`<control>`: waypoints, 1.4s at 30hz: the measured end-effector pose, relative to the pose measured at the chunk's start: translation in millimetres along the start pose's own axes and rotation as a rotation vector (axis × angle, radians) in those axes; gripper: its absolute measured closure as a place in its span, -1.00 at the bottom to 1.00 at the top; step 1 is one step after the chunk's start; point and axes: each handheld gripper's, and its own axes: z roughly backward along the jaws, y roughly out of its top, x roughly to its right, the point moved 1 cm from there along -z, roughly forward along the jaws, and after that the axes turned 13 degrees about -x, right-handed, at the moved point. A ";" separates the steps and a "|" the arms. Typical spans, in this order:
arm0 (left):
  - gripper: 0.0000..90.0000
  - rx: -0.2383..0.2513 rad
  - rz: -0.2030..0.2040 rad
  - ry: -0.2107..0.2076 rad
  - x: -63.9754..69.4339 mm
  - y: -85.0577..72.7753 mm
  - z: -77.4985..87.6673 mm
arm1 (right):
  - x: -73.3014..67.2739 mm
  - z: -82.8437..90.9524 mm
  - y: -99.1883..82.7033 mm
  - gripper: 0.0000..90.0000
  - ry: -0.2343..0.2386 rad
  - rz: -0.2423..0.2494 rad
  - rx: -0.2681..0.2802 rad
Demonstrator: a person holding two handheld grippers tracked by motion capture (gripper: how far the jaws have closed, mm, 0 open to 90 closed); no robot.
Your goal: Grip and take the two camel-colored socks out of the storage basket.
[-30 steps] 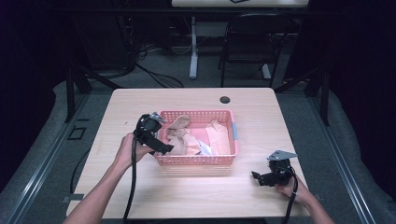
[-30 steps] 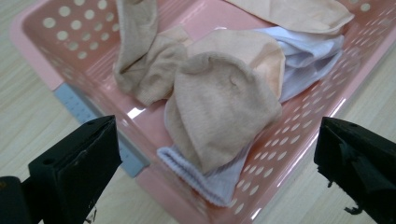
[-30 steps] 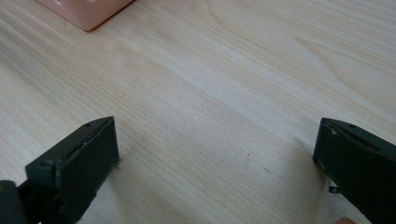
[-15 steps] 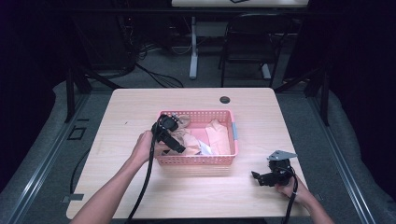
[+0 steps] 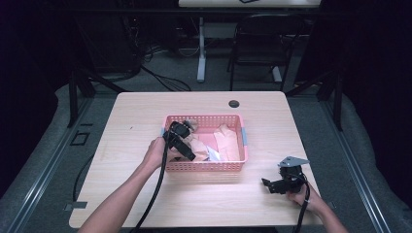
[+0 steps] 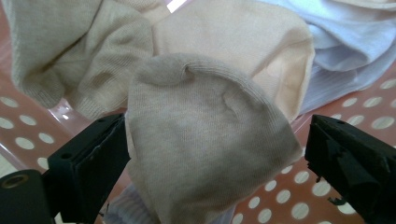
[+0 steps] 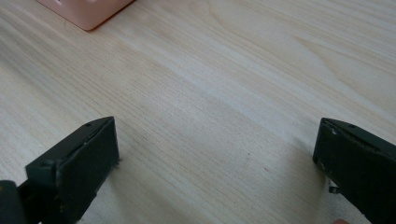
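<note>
High view: left tongs (image 5: 187, 154) dipped into the left end of the pink basket (image 5: 243, 143) on the bench (image 5: 136, 126), mid-bench; right tongs (image 5: 270, 185) rest low near the right, well apart. Left gripper view: jaws spread, just been closing, straddling a beige sock (image 6: 201, 140); one jaw touches it, other clear; white cloth (image 6: 345, 42) behind. Right gripper view: jaws spread wide over bare bench, basket corner far left.

A light wooden table (image 5: 145, 121) with rounded corners carries the lot — its grain runs lengthwise. A pink perforated plastic basket (image 5: 204, 166) sits directly on it, near the middle. At the far edge, behind the basket, there is a round black cable grommet (image 5: 234, 103).
</note>
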 end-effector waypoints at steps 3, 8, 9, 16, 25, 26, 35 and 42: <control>-0.71 -0.017 0.003 0.000 1.2 1.5 -3.6 | 0.0 0.1 0.0 -1.00 0.000 0.000 -0.001; -0.54 -0.028 0.007 0.015 2.8 1.5 -3.8 | -0.1 0.1 -0.1 -1.00 0.001 0.001 0.000; -0.48 -0.035 0.013 0.019 2.4 1.0 -3.6 | 0.0 0.1 -0.2 -1.00 0.003 0.004 -0.001; -0.03 -0.052 0.039 0.020 -3.2 -1.3 -4.7 | -0.1 0.2 -0.3 -1.00 0.004 0.005 -0.001; 0.40 -0.038 0.044 0.008 -6.2 -5.4 -0.5 | 0.0 0.4 -0.4 -1.00 0.002 0.006 -0.003; 0.46 -0.039 0.042 0.003 -6.8 -6.3 0.3 | 0.0 0.3 -0.4 -1.00 0.002 0.006 -0.002; 0.89 0.004 0.026 -0.030 -9.9 -12.5 7.9 | 0.0 0.4 -0.4 -1.00 0.002 0.006 -0.002; 0.89 0.033 0.020 -0.024 -10.6 -16.5 19.0 | -0.1 0.4 -0.4 -1.00 0.002 0.006 -0.003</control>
